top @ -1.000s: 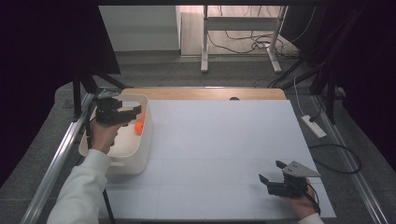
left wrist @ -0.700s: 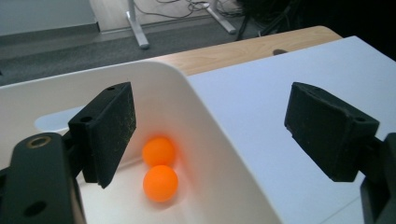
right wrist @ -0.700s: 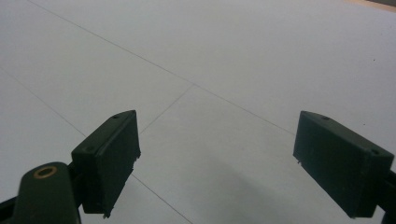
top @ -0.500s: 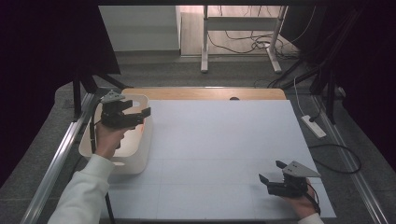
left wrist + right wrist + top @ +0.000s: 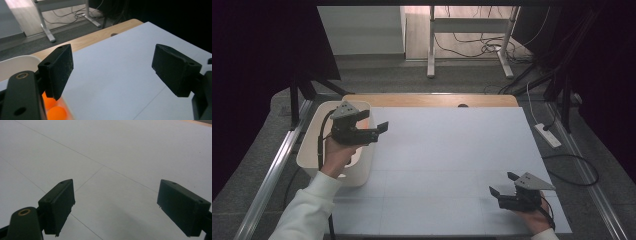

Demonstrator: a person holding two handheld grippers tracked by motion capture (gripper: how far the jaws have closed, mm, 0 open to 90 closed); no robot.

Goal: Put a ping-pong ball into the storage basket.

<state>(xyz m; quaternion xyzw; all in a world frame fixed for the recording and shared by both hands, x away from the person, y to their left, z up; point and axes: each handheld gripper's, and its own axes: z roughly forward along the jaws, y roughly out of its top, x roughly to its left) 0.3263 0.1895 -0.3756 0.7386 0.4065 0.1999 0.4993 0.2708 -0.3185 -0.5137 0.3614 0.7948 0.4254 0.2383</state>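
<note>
My left gripper (image 5: 379, 131) hangs over the right rim of a white tub (image 5: 312, 150) at the table's left, pointing right across the white table top (image 5: 452, 150). Its jaws stand open with nothing between them (image 5: 110, 70). Orange balls (image 5: 53, 110) lie in the tub, seen just below the left jaw in the left gripper view. My right gripper (image 5: 501, 184) rests near the front right corner of the table, pointing left, jaws open and empty (image 5: 115, 205).
A wooden strip (image 5: 427, 100) runs along the table's far edge. Metal rails (image 5: 267, 175) flank the table. A power strip (image 5: 548, 135) and cables lie on the floor at the right. Desk legs (image 5: 430, 45) stand beyond.
My left gripper has risen out of the tub and moved right, over its rim toward the table. The right gripper has stayed put.
</note>
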